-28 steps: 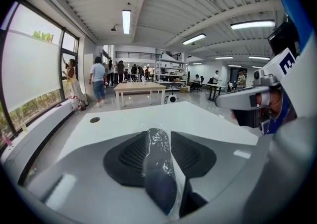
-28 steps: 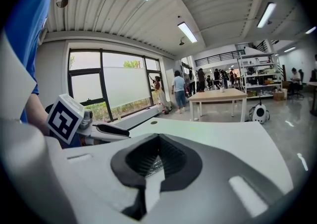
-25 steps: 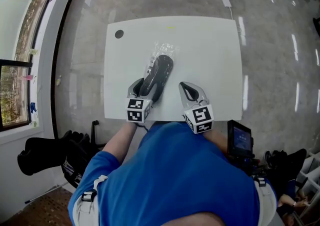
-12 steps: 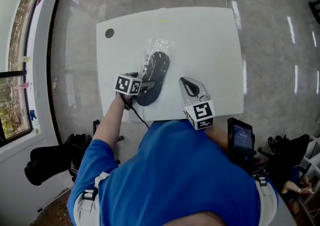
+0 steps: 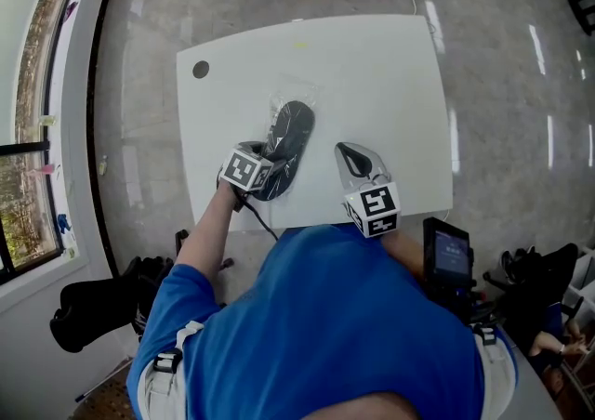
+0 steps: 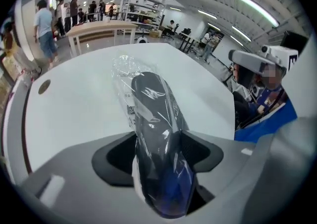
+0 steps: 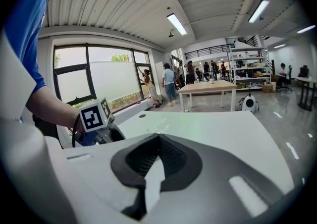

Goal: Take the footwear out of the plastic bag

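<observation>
White tabletop (image 5: 372, 65) fills the middle of the head view, with glossy grey floor (image 5: 502, 0) around it and the person's blue shirt at six o'clock. Nearest, at the table's six o'clock edge, the right gripper (image 5: 350, 156) hovers with its jaws pressed together on nothing, aimed toward twelve. Just beside it, at about seven o'clock, the left gripper (image 5: 264, 171) tilts steeply down. Its jaws have just been closing, and they now stand at a middling width, clamped on either side of the near end of the slipper (image 5: 286, 135), through the film. That dark slipper lies on the table, running from seven o'clock up toward one, and it is not yet out of the clear plastic bag (image 6: 123, 69), whose loose, crumpled end reaches past its far tip toward twelve. Beyond, at ten o'clock, a small dark hole (image 5: 201, 69) marks the tabletop. I judge the step in hand to be securing the bagged slipper, with the removal itself hardly begun. Next, the right gripper would need to open, travel to the slack film and pinch plastic alone. The slipper and bag could then be drawn apart. Where the bag's mouth lies I cannot tell, so which end to pull is uncertain.
</observation>
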Demonstrator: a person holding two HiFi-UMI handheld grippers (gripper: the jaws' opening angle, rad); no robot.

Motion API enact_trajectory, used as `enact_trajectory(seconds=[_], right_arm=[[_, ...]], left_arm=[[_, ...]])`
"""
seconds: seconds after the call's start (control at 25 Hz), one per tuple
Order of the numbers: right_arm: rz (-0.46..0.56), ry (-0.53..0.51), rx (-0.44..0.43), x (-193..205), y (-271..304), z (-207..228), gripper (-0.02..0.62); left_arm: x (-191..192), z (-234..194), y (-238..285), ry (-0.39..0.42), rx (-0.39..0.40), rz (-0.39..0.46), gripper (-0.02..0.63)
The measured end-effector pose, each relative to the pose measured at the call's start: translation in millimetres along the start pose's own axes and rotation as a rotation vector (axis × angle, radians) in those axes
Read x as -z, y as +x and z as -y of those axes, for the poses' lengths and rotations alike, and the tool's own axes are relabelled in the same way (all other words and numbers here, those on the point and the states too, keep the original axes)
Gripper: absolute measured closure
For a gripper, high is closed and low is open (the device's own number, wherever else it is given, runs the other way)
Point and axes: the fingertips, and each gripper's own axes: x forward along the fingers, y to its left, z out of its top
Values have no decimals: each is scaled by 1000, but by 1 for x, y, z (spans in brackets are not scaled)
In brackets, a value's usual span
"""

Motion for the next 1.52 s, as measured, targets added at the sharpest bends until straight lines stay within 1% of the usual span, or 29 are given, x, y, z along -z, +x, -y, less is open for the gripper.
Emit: enact_trajectory(seconds=[0.16,0.32,0.52,0.68,0.88,0.96,1.04,1.16,1.24,1.32,1.4,1.52], right_arm=[[-10,-4,3,3,-4,8,592],[-21,-8,-3,7,-5,16,592],[-42,-20,-7,16,-10,20,592],[-68,-46,-9,25,-18,24,592],[-126,-118,-31,42,-26,31,592],[-168,-169,-66,51,-28,28,592],[-213,-228,-120,61,-31,21,592],[-261,-323,-209,75,-35,8,592],[-279,-386,-257,83,-37,-6,592],[-292,-446,-290,89,-39,-21,592],[-300,-493,-311,91,-39,-25,591],[-309,-543,-342,98,-38,-34,588]], left_arm=[[-8,14,-12,234,-113,-21,318],[-8,28,-18,455,-206,-30,322],[-1,44,-25,685,-289,-12,324],[4,57,-31,843,-354,8,325],[10,73,-33,1016,-424,28,327],[13,80,-33,1086,-449,34,327],[14,86,-34,1143,-470,44,328],[16,92,-35,1200,-502,58,330],[25,91,-38,1239,-533,58,330],[36,92,-40,1276,-556,63,330],[36,98,-39,1305,-558,76,331],[42,103,-44,1343,-571,83,330]])
